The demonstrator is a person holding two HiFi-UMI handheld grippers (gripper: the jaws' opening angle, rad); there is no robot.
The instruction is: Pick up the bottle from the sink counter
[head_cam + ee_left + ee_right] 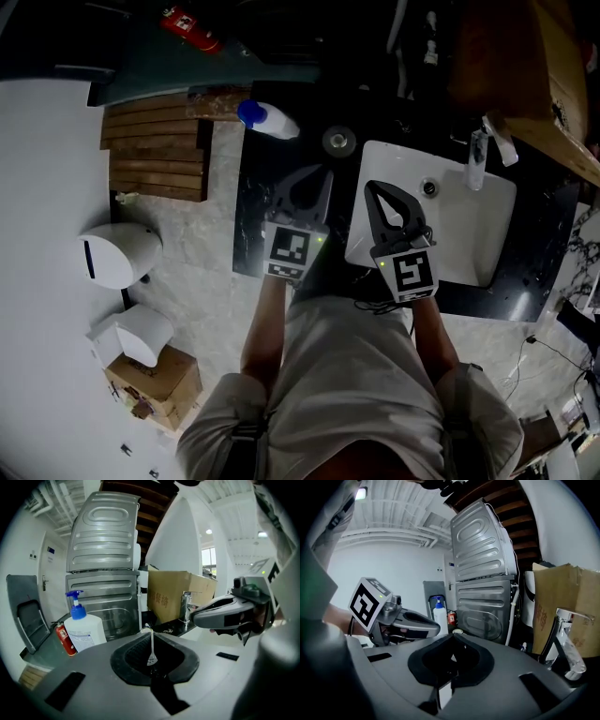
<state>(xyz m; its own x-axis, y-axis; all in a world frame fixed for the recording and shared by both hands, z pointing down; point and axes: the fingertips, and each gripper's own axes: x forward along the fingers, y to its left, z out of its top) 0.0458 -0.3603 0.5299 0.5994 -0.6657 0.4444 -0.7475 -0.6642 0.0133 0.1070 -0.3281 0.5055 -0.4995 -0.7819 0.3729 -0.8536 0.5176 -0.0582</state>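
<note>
The white pump bottle [269, 120] with its blue cap stands at the far left corner of the black sink counter [267, 211], and neither gripper touches it. In the left gripper view the bottle [85, 631] is upright, left of the jaws and just beside a red fire extinguisher [65, 640]. In the right gripper view it shows small and far off, beyond the other gripper. A round metal fitting [339, 142] lies on the counter to the bottle's right.

The 2 grippers hang side by side over the counter's near part, well apart from the bottle. The left gripper [151, 632] has its jaws together with nothing between them. It is above the dark counter just left of the basin. The right gripper [453, 634] has its tips meeting too and holds nothing. In the head view it is over the near left edge of the white basin [473, 244].

A chrome faucet [477, 157] stands at the basin's far rim, and the drain [429, 187] is just left of it. A cardboard box [530, 66] stands behind the faucet. A ribbed stainless steel panel [103, 569] rises behind the bottle in the left gripper view. Wooden slats [155, 150] lie on the floor left of the counter.
</note>
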